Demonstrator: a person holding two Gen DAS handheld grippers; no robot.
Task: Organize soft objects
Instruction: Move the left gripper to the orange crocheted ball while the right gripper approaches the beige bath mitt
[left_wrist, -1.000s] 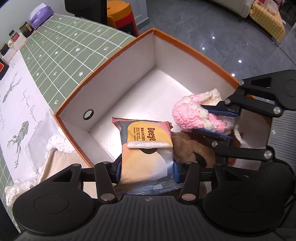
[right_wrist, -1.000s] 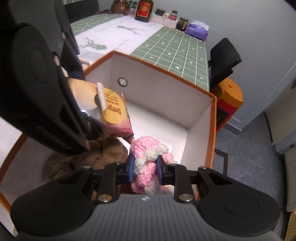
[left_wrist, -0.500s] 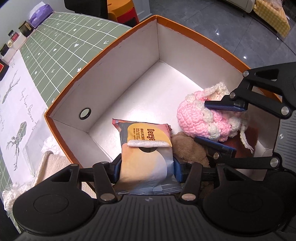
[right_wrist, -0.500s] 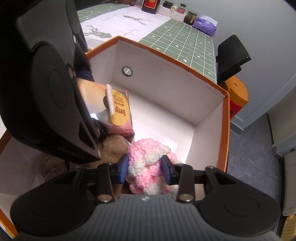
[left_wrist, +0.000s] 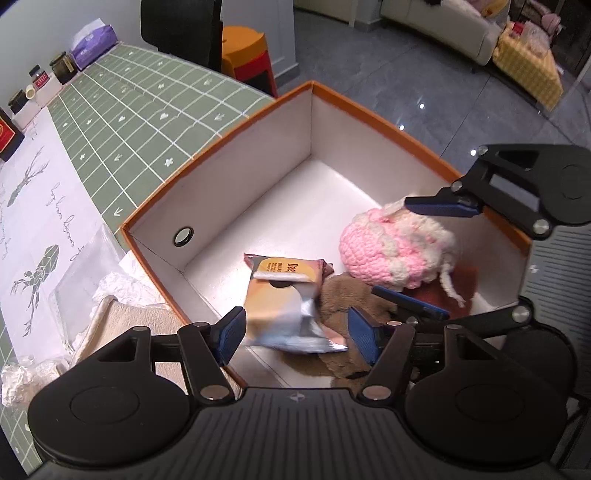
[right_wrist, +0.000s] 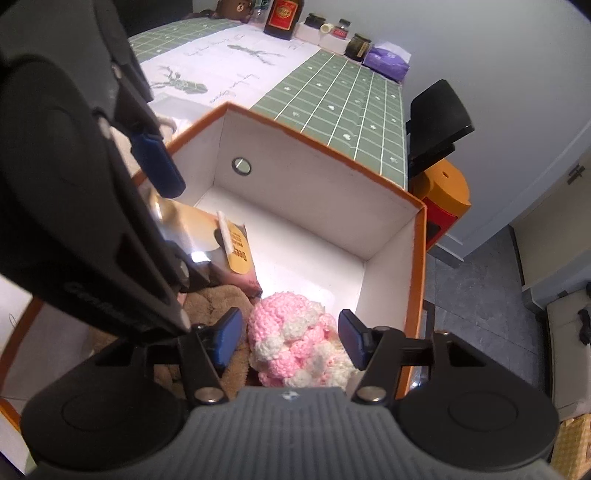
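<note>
"Dee…" lettering on wipes pack (left_wrist: 286, 295) inside orange-rimmed box (left_wrist: 236, 177)

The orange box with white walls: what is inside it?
Inside the orange box: a pink-and-white crocheted ball, a foil wipes packet, and a brown plush toy, partly covered.

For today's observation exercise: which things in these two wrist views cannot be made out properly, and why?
- Brown plush toy: left wrist view, partly under the foil wipes packet and the left claw.
- Packet print: right wrist view, hidden by the left claw.
- Jar labels: too small.
</note>
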